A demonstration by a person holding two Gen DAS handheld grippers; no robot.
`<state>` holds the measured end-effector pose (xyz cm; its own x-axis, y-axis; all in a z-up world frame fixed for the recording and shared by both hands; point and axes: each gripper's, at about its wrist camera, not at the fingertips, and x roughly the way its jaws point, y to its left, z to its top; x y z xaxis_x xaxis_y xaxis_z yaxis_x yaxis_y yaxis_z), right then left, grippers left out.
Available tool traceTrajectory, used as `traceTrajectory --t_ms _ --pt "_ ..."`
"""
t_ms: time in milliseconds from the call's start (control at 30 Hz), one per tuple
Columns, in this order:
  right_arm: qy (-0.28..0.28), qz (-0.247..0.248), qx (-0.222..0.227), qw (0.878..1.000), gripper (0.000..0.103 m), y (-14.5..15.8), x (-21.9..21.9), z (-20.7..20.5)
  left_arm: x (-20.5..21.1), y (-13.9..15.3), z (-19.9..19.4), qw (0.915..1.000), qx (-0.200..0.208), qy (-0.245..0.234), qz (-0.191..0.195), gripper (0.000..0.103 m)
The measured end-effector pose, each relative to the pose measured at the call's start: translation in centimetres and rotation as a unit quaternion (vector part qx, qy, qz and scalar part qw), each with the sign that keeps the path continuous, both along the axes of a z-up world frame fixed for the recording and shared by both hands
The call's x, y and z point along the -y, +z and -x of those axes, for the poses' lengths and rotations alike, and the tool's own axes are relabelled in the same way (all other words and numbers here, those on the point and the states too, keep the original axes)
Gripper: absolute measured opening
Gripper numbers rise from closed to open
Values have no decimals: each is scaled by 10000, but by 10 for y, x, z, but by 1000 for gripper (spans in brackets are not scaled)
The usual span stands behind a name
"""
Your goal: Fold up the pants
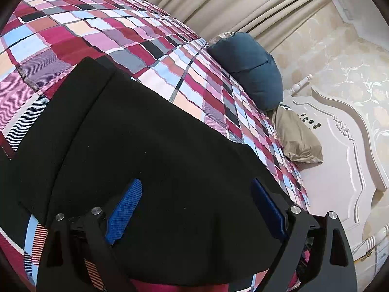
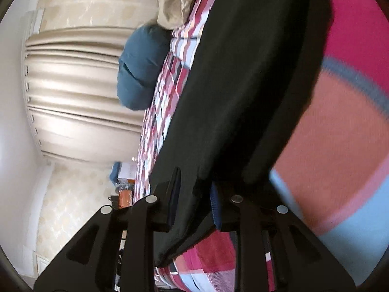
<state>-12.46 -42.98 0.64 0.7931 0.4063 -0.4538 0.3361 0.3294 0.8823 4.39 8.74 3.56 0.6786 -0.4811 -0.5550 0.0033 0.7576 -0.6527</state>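
Plaid bedspread (image 1: 102, 31) lies open beyond the black pants (image 1: 145, 158); blue pillow (image 1: 252, 70) blocks the headboard side.

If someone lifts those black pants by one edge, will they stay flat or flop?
Probably flop: the black pants hang in a soft drape between the right hand-held gripper fingers. They look thin and light, lying flat on the checked bedspread. Unlikely to slide much.

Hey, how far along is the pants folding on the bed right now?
Done: the black pants lie spread fairly flat on the plaid bedspread; whether a fold is already in cannot be told. In hand: the right tool has a bunch of the black cloth between its pads, apparently gripped, while the left tool stands wide open over the pants. Left: probably carrying that end across, then squaring up.
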Motion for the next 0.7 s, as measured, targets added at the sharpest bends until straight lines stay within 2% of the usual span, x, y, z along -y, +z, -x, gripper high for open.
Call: traceTrajectory --t_ms 33,100,133,333,700 --pt "37 98 -10 9999 18 0 -3 -2 1 0 0 10000 -6 5 -24 90" --pt "37 172 -61 9998 8 -2 -4 -4 2 1 0 10000 -25 19 -77 90" --pt "21 129 -46 9999 6 -3 -2 -3 3 1 0 9999 -32 29 -92 90" --pt "-15 42 54 10000 6 -5 0 2 5 2 1 9997 -46 121 -184 90" --pt "249 -29 193 9995 7 -4 1 6 20 3 -2 9964 -49 119 -836 90"
